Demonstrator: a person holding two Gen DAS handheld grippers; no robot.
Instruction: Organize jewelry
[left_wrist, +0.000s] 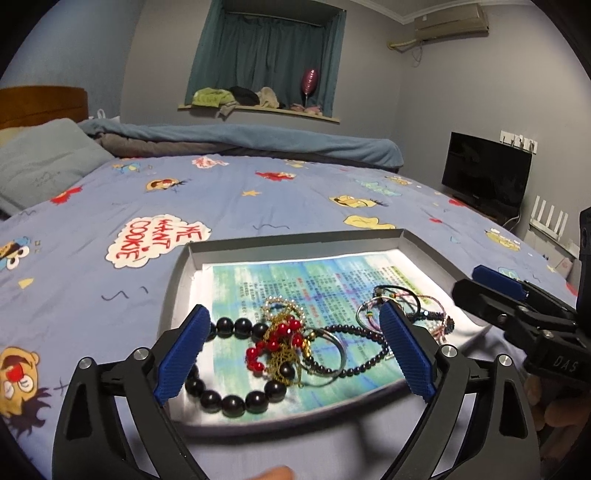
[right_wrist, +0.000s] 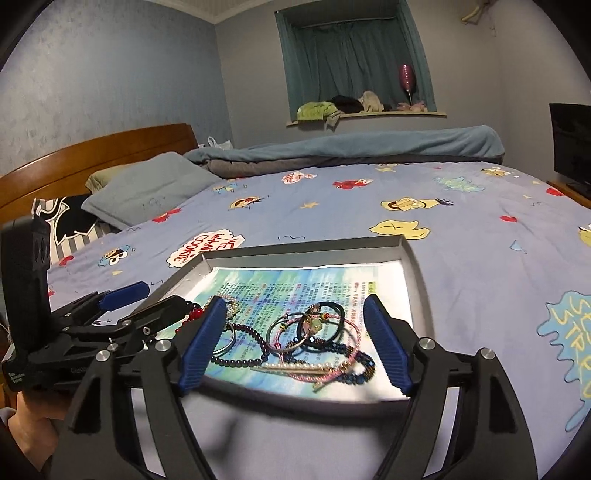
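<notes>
Gold chain (left_wrist: 284, 354) is snarling through the red beads (left_wrist: 273, 341); both the left gripper (left_wrist: 295, 350) and right gripper (right_wrist: 295, 343) are hovering spread wide, holding nothing, risking dragging the whole tangle.

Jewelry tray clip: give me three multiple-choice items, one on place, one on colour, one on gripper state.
1. Where does the tray sit?
A. on the bed
B. on the windowsill
C. on the floor

2. What colour is the bracelet of largest beads?
A. white
B. black
C. green

3. How is the left hand-held gripper?
A. shut on the bracelet
B. open
C. out of view

Answers: 1 A, the cartoon bedsheet surrounds it; 2 B, its beads look glossy black; 3 B, its blue pads stand wide apart over the jewelry.
</notes>
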